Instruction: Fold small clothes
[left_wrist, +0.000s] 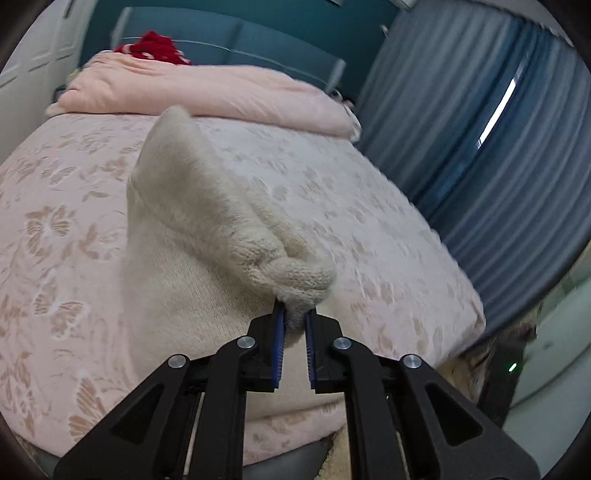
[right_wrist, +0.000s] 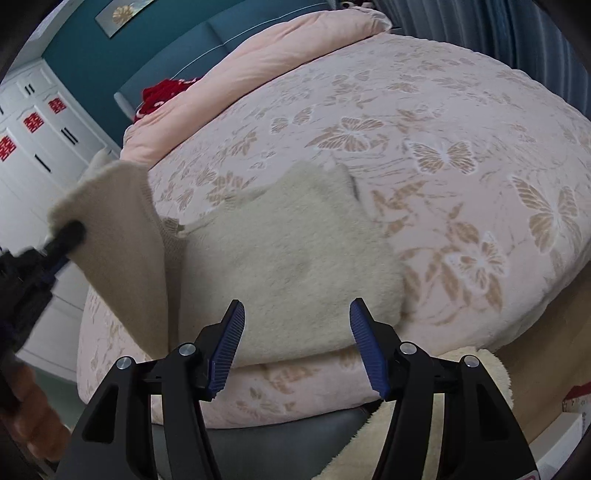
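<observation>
Two grippers work over a cream knitted garment (right_wrist: 295, 243) that lies on a pink bedspread (right_wrist: 461, 110) patterned with butterflies and flowers. Furthest left in the right wrist view stand white cupboards (right_wrist: 33, 147) bearing red paper cut-outs, and in front of them the left gripper (right_wrist: 68, 232) comes in from the edge, blurred, pinching a flap of the garment and holding it up off the bed, with the flap rising nearly upright beside the flat part. Its own camera shows the grip closely: the left gripper (left_wrist: 294, 317) has its blue pads (left_wrist: 279, 325) drawn narrow onto a bunched knit edge, and the lifted cloth climbs away to a point above the bedspread (left_wrist: 388, 221).

Rightward, most of the garment rests flat near the bed's near edge. The right gripper (right_wrist: 297, 314) hovers just above this flat part with its fingers spread wide and nothing between them. Behind, a folded pink quilt (right_wrist: 295, 40) lies across the head of the bed with something red (right_wrist: 162, 92) at its left end, against a teal headboard (right_wrist: 110, 59). Blue curtains (left_wrist: 498, 129) hang at the far right.
</observation>
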